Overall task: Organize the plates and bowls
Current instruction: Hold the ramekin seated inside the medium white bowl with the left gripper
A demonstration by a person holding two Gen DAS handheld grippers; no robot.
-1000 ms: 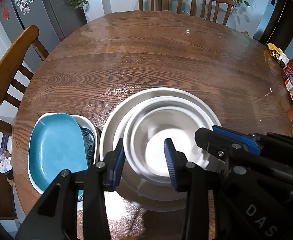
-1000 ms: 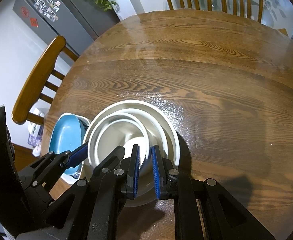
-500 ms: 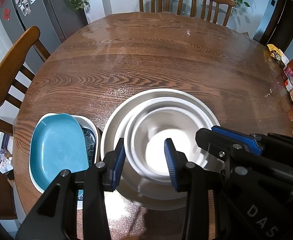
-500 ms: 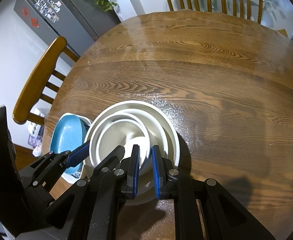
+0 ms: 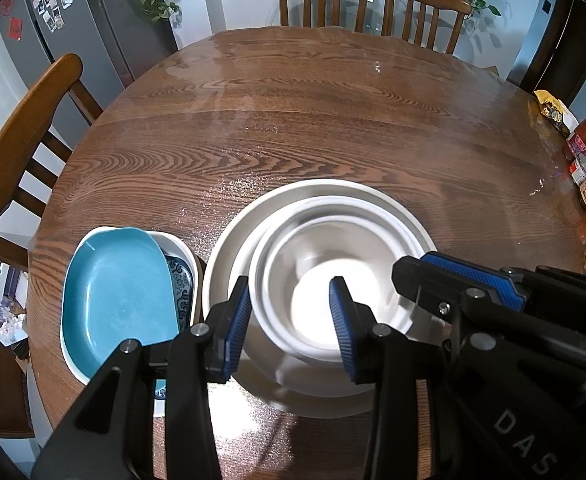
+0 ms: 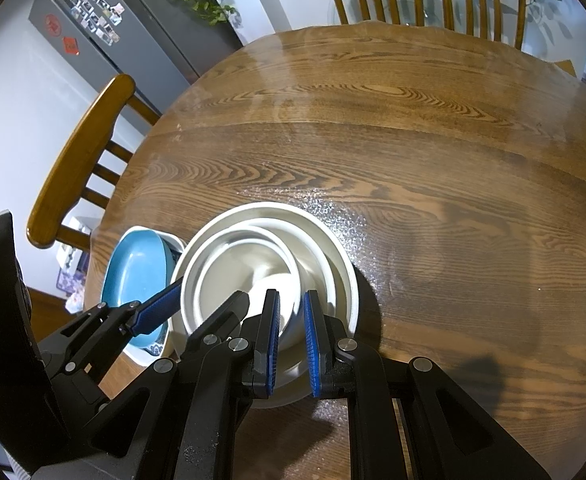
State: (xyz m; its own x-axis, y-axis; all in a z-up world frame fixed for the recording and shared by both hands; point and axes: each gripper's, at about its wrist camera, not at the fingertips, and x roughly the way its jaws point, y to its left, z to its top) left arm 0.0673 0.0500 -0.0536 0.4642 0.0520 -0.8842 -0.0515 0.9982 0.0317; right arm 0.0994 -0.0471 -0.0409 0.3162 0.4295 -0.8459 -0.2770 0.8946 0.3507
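On the round wooden table (image 5: 293,120), a blue dish (image 5: 117,300) lies in a patterned tray at left; beside it sit nested white bowls (image 5: 325,280). The left gripper (image 5: 289,320) hangs released, straddling the inner bowl's rim; the right gripper (image 6: 291,332) is clenched, nearly closed.

Three white bowls (image 5: 333,280) nested at centre; two dishes, blue (image 5: 121,296) on white (image 5: 177,246), lower left; three chairs (image 5: 17,148); two claws (image 5: 289,320).
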